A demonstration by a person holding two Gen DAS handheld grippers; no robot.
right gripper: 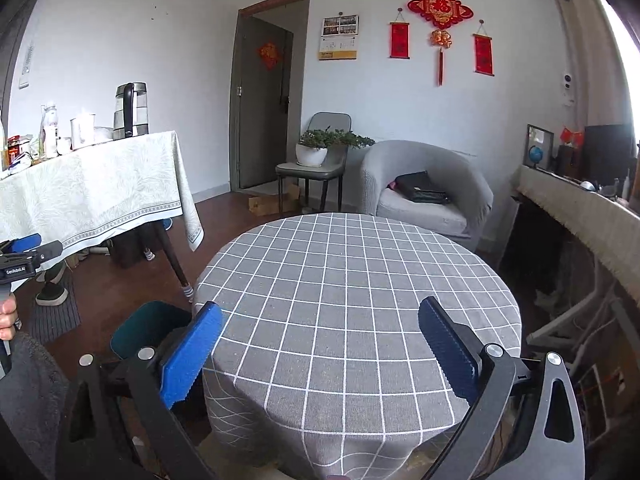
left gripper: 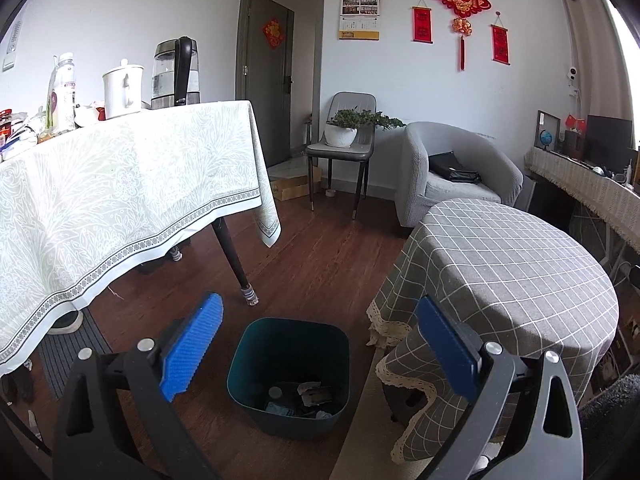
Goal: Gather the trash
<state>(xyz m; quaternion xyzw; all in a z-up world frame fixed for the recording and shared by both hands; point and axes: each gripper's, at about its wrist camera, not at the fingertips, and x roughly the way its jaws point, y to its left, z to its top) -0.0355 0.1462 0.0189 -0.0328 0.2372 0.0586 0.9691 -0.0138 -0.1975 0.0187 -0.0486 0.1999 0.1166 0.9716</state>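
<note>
The left gripper (left gripper: 320,344) has its blue pads spread as wide as they go, with nothing between them and nothing touched. It hangs over the wooden floor (left gripper: 312,264), and framed between its fingers sits the dark teal bin (left gripper: 290,376), standing upright on the boards with scraps of trash (left gripper: 308,396) lying in its bottom. To the bin's left, a long table under a pale patterned cloth (left gripper: 120,192) drops its hem near the floor, one dark leg planted just behind the bin's far rim. To the bin's right, the lace-trimmed edge of a grey checked tablecloth (left gripper: 500,272) hangs down close beside the bin's wall. Between the two cloths an open strip of floor runs back toward the doorway.

The right gripper (right gripper: 320,344) also stands fully open and empty, its jaws gripping nothing, poised above the near edge of the round checked table (right gripper: 360,280), whose top is bare. The bin (right gripper: 148,328) peeks out left of that table's near-left edge, behind the left finger. At the far left of the right wrist view, a hand (right gripper: 8,316) holds the other gripper's handle.
</note>
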